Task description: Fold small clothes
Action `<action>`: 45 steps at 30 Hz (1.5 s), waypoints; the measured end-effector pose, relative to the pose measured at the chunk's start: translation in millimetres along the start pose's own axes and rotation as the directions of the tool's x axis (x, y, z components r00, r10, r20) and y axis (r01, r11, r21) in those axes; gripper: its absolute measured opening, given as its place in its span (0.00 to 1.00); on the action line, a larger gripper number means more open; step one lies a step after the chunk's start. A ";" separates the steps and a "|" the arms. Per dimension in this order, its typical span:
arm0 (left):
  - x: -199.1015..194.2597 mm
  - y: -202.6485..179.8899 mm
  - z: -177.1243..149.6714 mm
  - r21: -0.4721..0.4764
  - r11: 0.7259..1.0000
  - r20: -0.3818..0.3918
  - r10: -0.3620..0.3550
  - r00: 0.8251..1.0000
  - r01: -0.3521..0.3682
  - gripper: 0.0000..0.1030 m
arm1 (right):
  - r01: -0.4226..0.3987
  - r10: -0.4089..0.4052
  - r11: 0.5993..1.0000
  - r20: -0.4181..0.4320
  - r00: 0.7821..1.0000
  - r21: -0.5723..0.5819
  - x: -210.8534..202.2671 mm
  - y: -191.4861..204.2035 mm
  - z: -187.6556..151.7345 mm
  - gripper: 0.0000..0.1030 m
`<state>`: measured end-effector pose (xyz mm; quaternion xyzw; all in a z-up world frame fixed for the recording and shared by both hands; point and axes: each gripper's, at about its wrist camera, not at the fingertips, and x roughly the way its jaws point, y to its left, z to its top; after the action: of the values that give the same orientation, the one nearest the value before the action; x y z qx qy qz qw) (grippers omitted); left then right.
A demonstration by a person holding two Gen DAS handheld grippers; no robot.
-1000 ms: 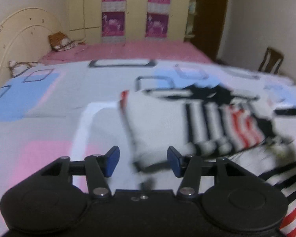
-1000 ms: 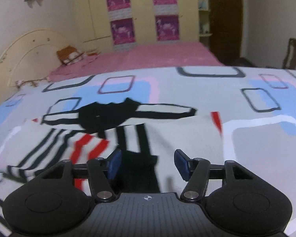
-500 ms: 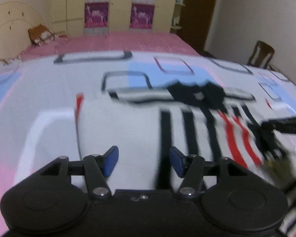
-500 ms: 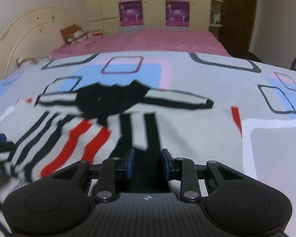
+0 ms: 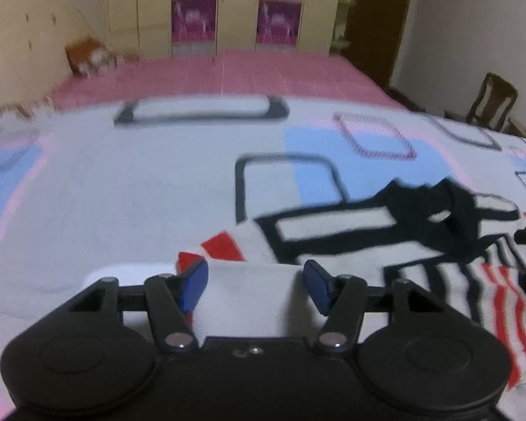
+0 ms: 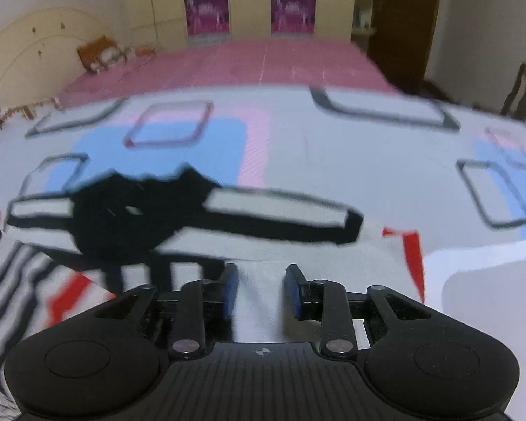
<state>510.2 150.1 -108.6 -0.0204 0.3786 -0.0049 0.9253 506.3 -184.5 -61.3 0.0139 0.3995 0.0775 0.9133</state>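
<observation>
Both cameras sit low, just behind their own jaws, and look forward over a bed covered by a grey quilt printed with blue and pink blocks and dark outlined rectangles.

The left wrist view hangs close above the left edge of a white knitted garment with black and red stripes and a black collar, facing the far cream wardrobe with purple posters.

The right wrist view hangs equally close above the same garment, nearer its right side, facing the same wardrobe.

Both views share the garment's collar, the curved cream headboard at left, and a brown wooden chair at right.
</observation>
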 end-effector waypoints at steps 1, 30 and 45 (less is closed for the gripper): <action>-11.4 -8.0 -2.0 -0.005 0.999 0.026 -0.032 0.999 0.033 0.63 | -0.039 0.038 0.999 0.030 0.999 0.012 -8.4 6.8 0.1 0.41; -63.4 -89.8 -63.3 0.095 0.995 0.011 -0.043 0.999 0.042 0.64 | -0.137 0.133 0.980 -0.034 0.991 -0.143 -28.4 100.2 -58.1 0.42; -74.8 -58.2 -96.2 0.097 0.995 -0.030 0.037 0.999 -0.034 0.63 | -0.010 0.009 1.000 -0.049 0.999 -0.028 -48.6 23.1 -88.0 0.50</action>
<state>389.8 90.5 -122.3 0.0310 0.3930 -0.0070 0.9190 406.4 -172.3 -83.8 0.0011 0.4203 0.0877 0.9031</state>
